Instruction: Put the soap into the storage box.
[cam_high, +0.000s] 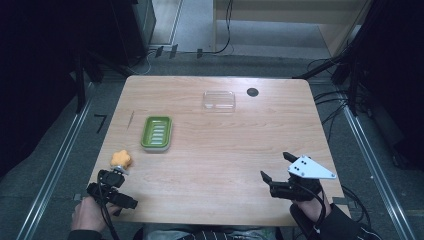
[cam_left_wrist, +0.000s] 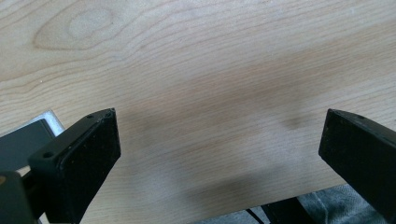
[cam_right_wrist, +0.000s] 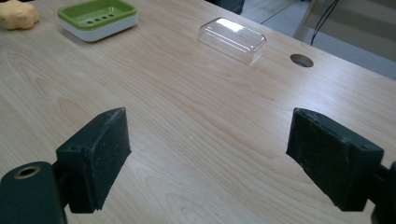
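High view: wooden table (cam_high: 215, 150), person seated at the 6 o'clock edge, one gripper in each hand.

Left gripper (cam_high: 112, 176) sits at the table's 7 o'clock corner, held by the left hand (cam_high: 89, 214). Left gripper view has its jaws spread wide over bare wood, nothing between them, table edge just below.

Right gripper (cam_high: 278, 166) sits near 5 o'clock, grey plate on top, held by the right hand (cam_high: 311, 201). Jaws wide apart, empty, pointing toward 11 o'clock over the table.

Items on the table:
- Orange sponge (cam_high: 120, 159), lumpy flower shape, at 8 o'clock, just beyond the left gripper's tips. Can't tell if touching.
- Green soap dish (cam_high: 156, 132) with a slotted insert and white base, about 10 o'clock from table centre, near the sponge but apart.
- Clear plastic lid (cam_high: 219, 100) at 12 o'clock, well apart from the dish.
- Round hole (cam_high: 252, 92) in the tabletop just beside the lid, at 1 o'clock.

Right gripper view has the sponge (cam_right_wrist: 17, 15), dish (cam_right_wrist: 98, 18), lid (cam_right_wrist: 232, 39) and hole (cam_right_wrist: 301, 60) all well beyond its jaws.
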